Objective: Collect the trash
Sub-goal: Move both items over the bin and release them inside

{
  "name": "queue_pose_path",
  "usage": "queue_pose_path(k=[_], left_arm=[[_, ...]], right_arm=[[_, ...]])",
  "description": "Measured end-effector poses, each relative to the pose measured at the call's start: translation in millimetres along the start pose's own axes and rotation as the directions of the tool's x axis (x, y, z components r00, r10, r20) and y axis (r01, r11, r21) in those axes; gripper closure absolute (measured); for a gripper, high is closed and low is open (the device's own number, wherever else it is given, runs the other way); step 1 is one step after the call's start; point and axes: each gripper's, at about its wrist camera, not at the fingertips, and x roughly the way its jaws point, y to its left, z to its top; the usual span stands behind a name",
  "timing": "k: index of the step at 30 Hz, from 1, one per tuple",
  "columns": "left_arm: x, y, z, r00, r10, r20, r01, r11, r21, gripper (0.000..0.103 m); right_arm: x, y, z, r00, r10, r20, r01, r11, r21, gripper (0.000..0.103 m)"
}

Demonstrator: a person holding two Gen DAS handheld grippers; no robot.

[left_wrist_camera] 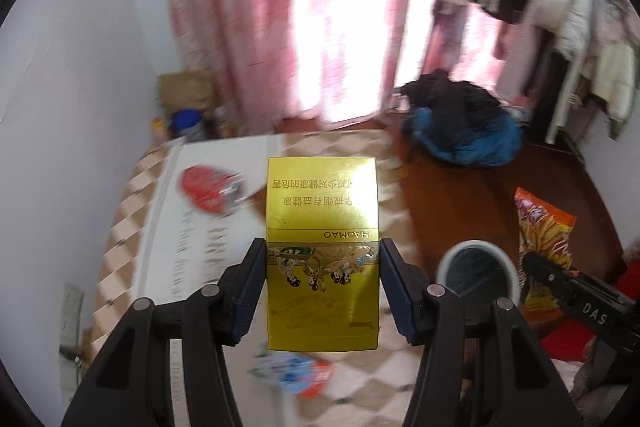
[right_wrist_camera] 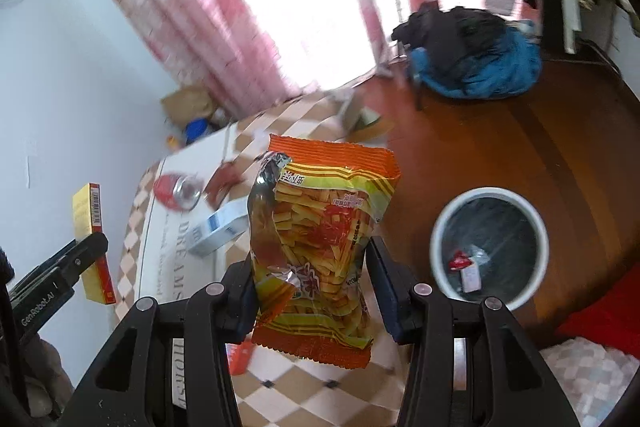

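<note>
Both hands are loaded: the left gripper [left_wrist_camera: 322, 287] is clamped on the gold cigarette box [left_wrist_camera: 322, 255], the right gripper [right_wrist_camera: 310, 287] pinches the orange snack bag [right_wrist_camera: 320, 251], jaws partly closed on each. Both loads hang above the checked bedcover [right_wrist_camera: 320, 399], the white bin [right_wrist_camera: 489, 250] down to the right on the wooden floor [right_wrist_camera: 520, 147]. Best play: carry each right over the rim before letting go, bag first, since it's floppy and could catch the edge.

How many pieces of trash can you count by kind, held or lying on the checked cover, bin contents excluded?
Gold boxes: 1, the gold box in the left gripper
Snack bags: 1, the orange snack bag in the right gripper
Cans: 1, the red can
White-and-blue boxes: 1
Total: 4
</note>
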Motion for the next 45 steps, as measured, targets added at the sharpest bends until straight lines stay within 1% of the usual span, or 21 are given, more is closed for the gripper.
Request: queue_pose_path(k=[3,6,10,14,20,22,26,27,29,30,31,32,33,34,35,36,38,40,41,43,45], left_arm=[[7,-48,9,0.999,-0.05,0.003,0.049,0.997,0.063,0.051],[25,-97,13,0.994,-0.104,-0.026,0.106,0.987,0.117,0.051],[55,-158,10,0.983,-0.164,-0.088,0.177,0.968,0.178,0.051],[93,-212,4,0.962,-0.206,-0.179,0.243,0.946,0.213,0.051],[166,-260,-6,0.907,-0.24,-0.346,0.319,0.928,0.194,0.051],[192,-269,-10,0.88,-0.245,-0.408,0.342,0.922,0.184,0.051],[249,-275,-21,0.788,-0.252,-0.561,0.374,0.921,0.111,0.05],[259,-274,-23,0.777,-0.25,-0.578,0.367,0.925,0.094,0.05],[272,-273,-28,0.768,-0.233,-0.596,0.349,0.933,0.084,0.048],[276,-271,-29,0.765,-0.23,-0.601,0.342,0.937,0.076,0.04],[279,-270,-30,0.766,-0.222,-0.603,0.328,0.942,0.07,0.027],[282,-267,-30,0.77,-0.209,-0.603,0.313,0.947,0.073,0.02],[284,-264,-31,0.774,-0.19,-0.604,0.297,0.951,0.081,0.004],[284,-262,-32,0.778,-0.171,-0.605,0.279,0.956,0.088,0.0],[284,-259,-34,0.781,-0.157,-0.605,0.264,0.96,0.091,0.0],[283,-256,-36,0.784,-0.144,-0.604,0.25,0.963,0.096,0.0],[282,-252,-39,0.796,-0.111,-0.595,0.221,0.968,0.115,0.0],[279,-248,-43,0.813,-0.074,-0.578,0.191,0.971,0.145,0.0],[278,-246,-45,0.823,-0.059,-0.565,0.179,0.971,0.158,0.0],[273,-243,-49,0.842,-0.039,-0.538,0.159,0.971,0.179,0.0],[274,-242,-52,0.846,-0.025,-0.533,0.149,0.97,0.191,0.0]], right_arm=[[-21,-45,6,0.999,-0.04,0.027,0.039,0.998,0.052,0.052],[-34,-92,10,0.994,-0.097,0.041,0.092,0.99,0.102,0.052],[-33,-153,11,0.987,-0.161,0.022,0.156,0.975,0.159,0.052],[-20,-211,11,0.979,-0.203,-0.024,0.204,0.958,0.203,0.052],[30,-276,4,0.972,-0.203,-0.121,0.228,0.939,0.258,0.052],[53,-290,1,0.969,-0.19,-0.157,0.228,0.935,0.271,0.052],[100,-318,-12,0.958,-0.161,-0.238,0.23,0.927,0.297,0.052],[109,-322,-13,0.955,-0.155,-0.253,0.231,0.925,0.303,0.052],[129,-332,-17,0.948,-0.146,-0.284,0.234,0.922,0.309,0.052],[140,-336,-16,0.944,-0.142,-0.296,0.235,0.922,0.307,0.052],[148,-339,-17,0.941,-0.135,-0.311,0.233,0.923,0.306,0.052],[157,-342,-18,0.938,-0.125,-0.322,0.23,0.922,0.312,0.052],[164,-345,-18,0.937,-0.119,-0.328,0.229,0.919,0.32,0.048],[172,-347,-19,0.934,-0.113,-0.34,0.229,0.918,0.323,0.042],[179,-348,-20,0.929,-0.107,-0.354,0.23,0.917,0.326,0.027],[185,-348,-21,0.926,-0.102,-0.363,0.231,0.914,0.333,0.018],[192,-348,-25,0.92,-0.099,-0.38,0.234,0.916,0.327,0.015],[196,-345,-29,0.911,-0.111,-0.396,0.248,0.917,0.314,0.003],[198,-344,-31,0.908,-0.119,-0.403,0.257,0.916,0.308,0.0],[199,-338,-32,0.894,-0.159,-0.418,0.292,0.916,0.277,0.0],[197,-333,-35,0.881,-0.202,-0.427,0.327,0.913,0.243,0.0]])
